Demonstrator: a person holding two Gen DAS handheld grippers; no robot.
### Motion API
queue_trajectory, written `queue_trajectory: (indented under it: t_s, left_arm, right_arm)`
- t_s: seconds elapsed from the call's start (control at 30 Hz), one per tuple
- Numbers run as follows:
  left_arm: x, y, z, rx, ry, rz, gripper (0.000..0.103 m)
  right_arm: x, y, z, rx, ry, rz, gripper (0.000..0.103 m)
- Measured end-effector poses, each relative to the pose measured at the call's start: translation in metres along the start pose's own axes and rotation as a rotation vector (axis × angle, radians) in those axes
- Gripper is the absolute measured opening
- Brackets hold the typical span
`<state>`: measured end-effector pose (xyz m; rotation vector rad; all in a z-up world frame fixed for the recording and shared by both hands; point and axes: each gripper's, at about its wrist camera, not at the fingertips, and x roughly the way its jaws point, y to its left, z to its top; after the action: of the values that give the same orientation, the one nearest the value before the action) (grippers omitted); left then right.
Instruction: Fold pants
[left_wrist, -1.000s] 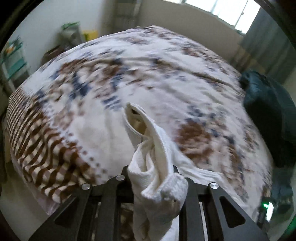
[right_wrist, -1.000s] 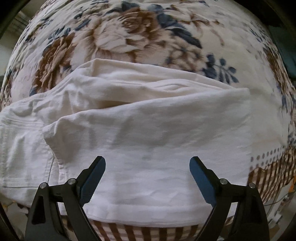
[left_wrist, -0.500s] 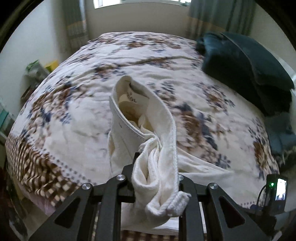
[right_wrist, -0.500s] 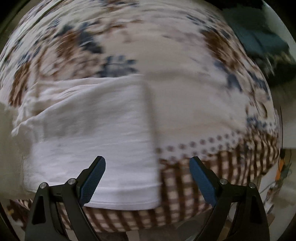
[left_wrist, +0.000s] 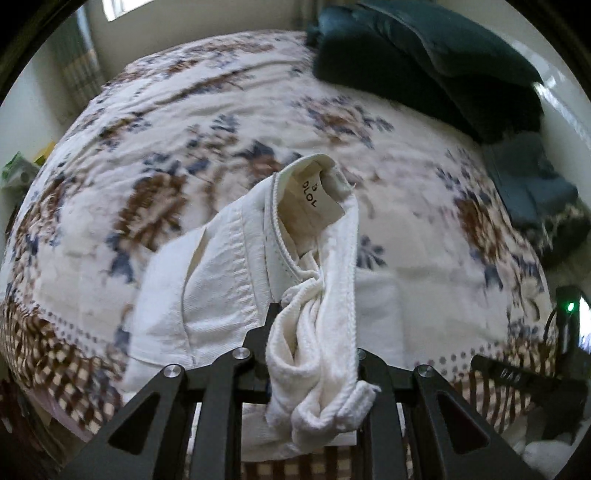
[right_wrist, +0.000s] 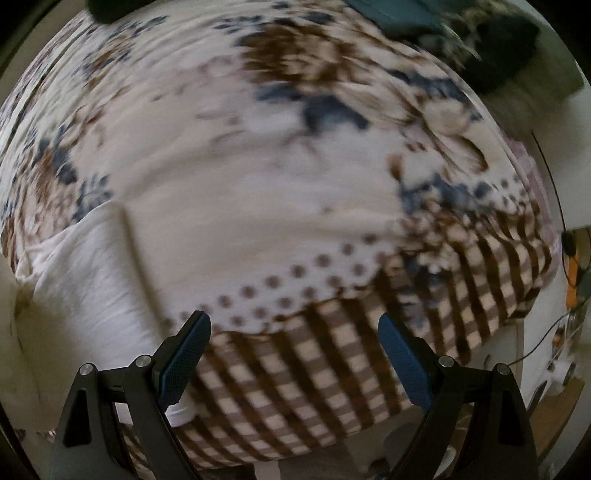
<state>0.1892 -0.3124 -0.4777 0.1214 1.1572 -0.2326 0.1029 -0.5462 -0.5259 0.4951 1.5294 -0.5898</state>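
White pants (left_wrist: 221, 280) lie partly folded near the bed's front edge. My left gripper (left_wrist: 314, 350) is shut on their bunched waistband, which rises with a label showing inside (left_wrist: 314, 192). A twisted end of the fabric hangs over the jaws toward the camera. In the right wrist view the same pants (right_wrist: 92, 280) lie flat at the left. My right gripper (right_wrist: 291, 354) stands open with nothing between its blue pads (right_wrist: 184, 358), above the checked border of the bedspread (right_wrist: 295, 369), to the right of the pants.
The bed is covered by a floral bedspread (left_wrist: 207, 110) with a brown checked edge. Dark green pillows (left_wrist: 424, 55) and a folded dark cloth (left_wrist: 528, 184) sit at the far right. A device with a green light (left_wrist: 570, 306) and cables (right_wrist: 569, 258) lie beside the bed.
Both grippers have swept sideways across the bed. The left one carried the waistband along and rolled; the pillows came into its view. The right one slid off the pants toward the bed's corner, still open.
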Motion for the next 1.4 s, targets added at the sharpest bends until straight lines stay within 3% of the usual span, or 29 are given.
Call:
queue_trajectory:
  t_s: [0.17, 0.3, 0.43, 0.53, 0.6, 0.63, 0.7, 0.77, 0.83, 0.97, 1.0, 1.1, 1.2, 1.23, 1.27, 1.3, 1.33, 1.4]
  left_arm:
    - [0.024, -0.037, -0.017, 0.082, 0.052, -0.015, 0.015]
    - [0.065, -0.068, -0.035, 0.193, 0.124, 0.028, 0.016]
    - [0.097, -0.088, -0.042, 0.281, 0.251, 0.070, 0.037]
    - [0.086, -0.091, -0.036, 0.281, 0.248, 0.028, 0.048]
    - [0.072, -0.087, -0.031, 0.256, 0.232, 0.005, 0.061]
    - [0.065, -0.082, -0.026, 0.236, 0.230, 0.000, 0.077]
    - [0.048, -0.064, -0.015, 0.163, 0.220, -0.025, 0.081]
    - [0.029, -0.037, -0.003, 0.071, 0.198, -0.025, 0.089]
    - [0.014, -0.004, 0.004, -0.015, 0.159, -0.001, 0.091]
    - [0.009, 0.063, 0.008, -0.119, 0.134, 0.194, 0.091]
    - [0.014, 0.079, 0.007, -0.131, 0.146, 0.261, 0.091]
    - [0.036, 0.113, -0.001, -0.154, 0.209, 0.363, 0.091]
    - [0.058, 0.138, -0.011, -0.165, 0.264, 0.420, 0.091]
    - [0.064, 0.142, -0.015, -0.163, 0.277, 0.437, 0.091]
    - [0.067, 0.145, -0.017, -0.162, 0.286, 0.444, 0.091]
    - [0.069, 0.146, -0.020, -0.163, 0.289, 0.444, 0.091]
    - [0.071, 0.147, -0.022, -0.158, 0.288, 0.453, 0.091]
    - [0.072, 0.146, -0.023, -0.145, 0.288, 0.455, 0.091]
  right_arm:
    - [0.014, -0.031, 0.003, 0.060, 0.027, -0.008, 0.094]
    - [0.022, -0.047, 0.008, 0.084, 0.042, 0.005, 0.094]
    - [0.026, -0.058, 0.015, 0.089, 0.042, 0.083, 0.094]
    - [0.028, -0.078, 0.022, 0.108, 0.027, 0.225, 0.094]
    - [0.024, -0.077, 0.026, 0.113, 0.028, 0.290, 0.094]
    - [0.021, -0.074, 0.027, 0.109, 0.029, 0.310, 0.094]
    - [0.013, -0.064, 0.027, 0.093, 0.029, 0.352, 0.094]
    - [0.005, -0.051, 0.029, 0.057, 0.019, 0.395, 0.094]
    - [-0.003, -0.031, 0.027, 0.017, 0.035, 0.477, 0.094]
    - [-0.005, 0.022, 0.017, -0.034, 0.107, 0.602, 0.094]
    - [-0.004, 0.034, 0.012, -0.040, 0.117, 0.618, 0.094]
    - [0.008, 0.072, 0.003, -0.084, 0.142, 0.625, 0.092]
    - [0.032, 0.109, -0.002, -0.134, 0.172, 0.575, 0.084]
    - [0.036, 0.118, -0.004, -0.150, 0.165, 0.554, 0.075]
    - [0.038, 0.124, -0.004, -0.163, 0.154, 0.552, 0.073]
    - [0.038, 0.132, -0.005, -0.187, 0.133, 0.530, 0.066]
    - [0.037, 0.140, -0.009, -0.227, 0.097, 0.482, 0.045]
    - [0.034, 0.155, -0.017, -0.310, 0.034, 0.363, 0.036]
